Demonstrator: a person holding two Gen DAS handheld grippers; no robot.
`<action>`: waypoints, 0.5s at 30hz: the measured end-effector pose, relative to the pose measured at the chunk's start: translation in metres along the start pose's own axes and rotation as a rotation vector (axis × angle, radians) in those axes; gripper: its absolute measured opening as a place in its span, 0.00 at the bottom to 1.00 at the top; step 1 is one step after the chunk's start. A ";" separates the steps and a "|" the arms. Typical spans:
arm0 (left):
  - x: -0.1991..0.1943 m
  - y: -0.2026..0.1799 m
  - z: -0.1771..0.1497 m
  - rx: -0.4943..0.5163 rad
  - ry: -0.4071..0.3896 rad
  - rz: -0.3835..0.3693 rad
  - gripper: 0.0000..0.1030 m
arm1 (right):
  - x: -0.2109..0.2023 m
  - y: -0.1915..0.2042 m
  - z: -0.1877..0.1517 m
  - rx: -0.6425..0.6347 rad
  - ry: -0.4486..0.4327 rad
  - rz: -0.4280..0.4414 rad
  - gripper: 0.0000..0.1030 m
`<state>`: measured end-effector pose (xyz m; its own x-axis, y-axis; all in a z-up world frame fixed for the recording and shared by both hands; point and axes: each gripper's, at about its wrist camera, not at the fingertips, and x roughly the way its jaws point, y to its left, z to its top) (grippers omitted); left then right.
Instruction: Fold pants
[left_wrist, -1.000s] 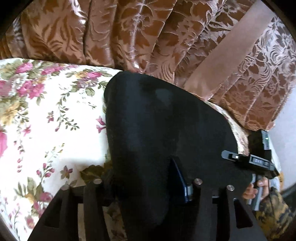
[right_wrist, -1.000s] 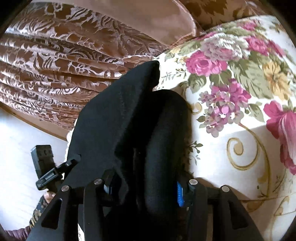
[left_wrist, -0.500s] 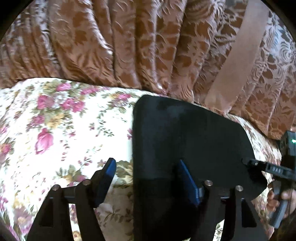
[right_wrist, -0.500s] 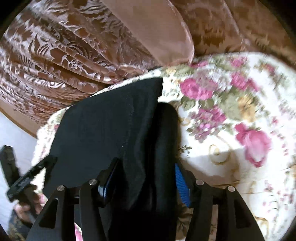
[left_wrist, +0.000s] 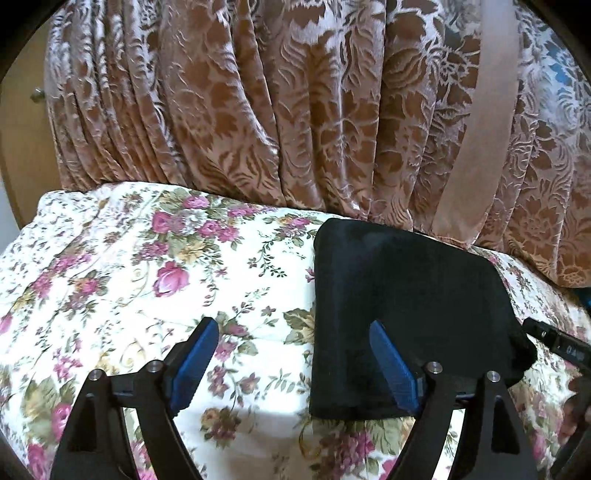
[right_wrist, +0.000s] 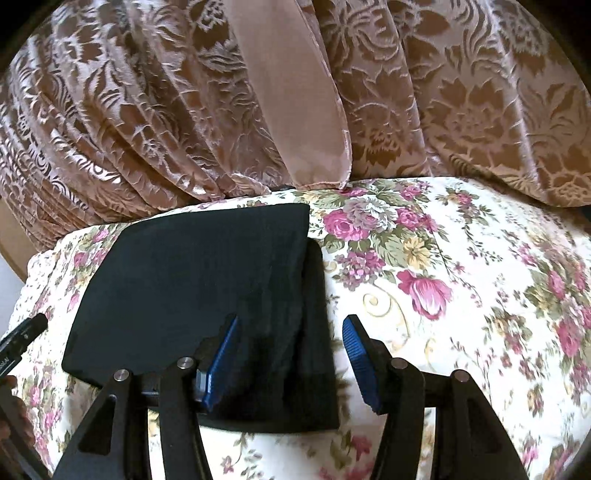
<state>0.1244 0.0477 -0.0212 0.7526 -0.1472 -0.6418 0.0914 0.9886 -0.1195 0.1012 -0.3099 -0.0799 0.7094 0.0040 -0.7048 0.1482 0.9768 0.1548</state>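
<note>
pants: the black soft-fabric pants (right_wrist: 192, 280) lie folded into a compact rectangle on the bed with the cream rose-print bedspread (left_wrist: 110, 295), near the far edge

fold: one side layer sticks out a bit past the top layer, so it's not perfectly square

left tongs (left_wrist: 295, 354): spread wide, holding nothing, parked over the pants' left edge

right tongs (right_wrist: 290, 354): spread too, straddling the right edge

backdrop: brown velvet floral curtain (left_wrist: 295, 110) hangs right behind the bed

progress: looks basically done to me

The right claw (right_wrist: 290, 354) gapes (blue pads apart) over folded black pants (right_wrist: 207, 284) on the floral bedspread (right_wrist: 461, 295).
</note>
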 end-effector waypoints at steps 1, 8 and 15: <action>-0.006 0.000 -0.002 -0.001 -0.009 0.002 0.82 | -0.004 0.005 -0.004 -0.001 -0.005 0.001 0.57; -0.045 -0.008 -0.019 0.019 -0.058 0.031 0.88 | -0.035 0.037 -0.040 -0.029 -0.038 -0.034 0.57; -0.072 -0.022 -0.050 0.033 -0.061 0.041 0.96 | -0.058 0.060 -0.077 -0.047 -0.058 -0.088 0.57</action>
<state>0.0357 0.0348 -0.0108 0.7942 -0.1055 -0.5984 0.0805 0.9944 -0.0685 0.0159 -0.2349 -0.0833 0.7339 -0.0927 -0.6729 0.1797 0.9819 0.0607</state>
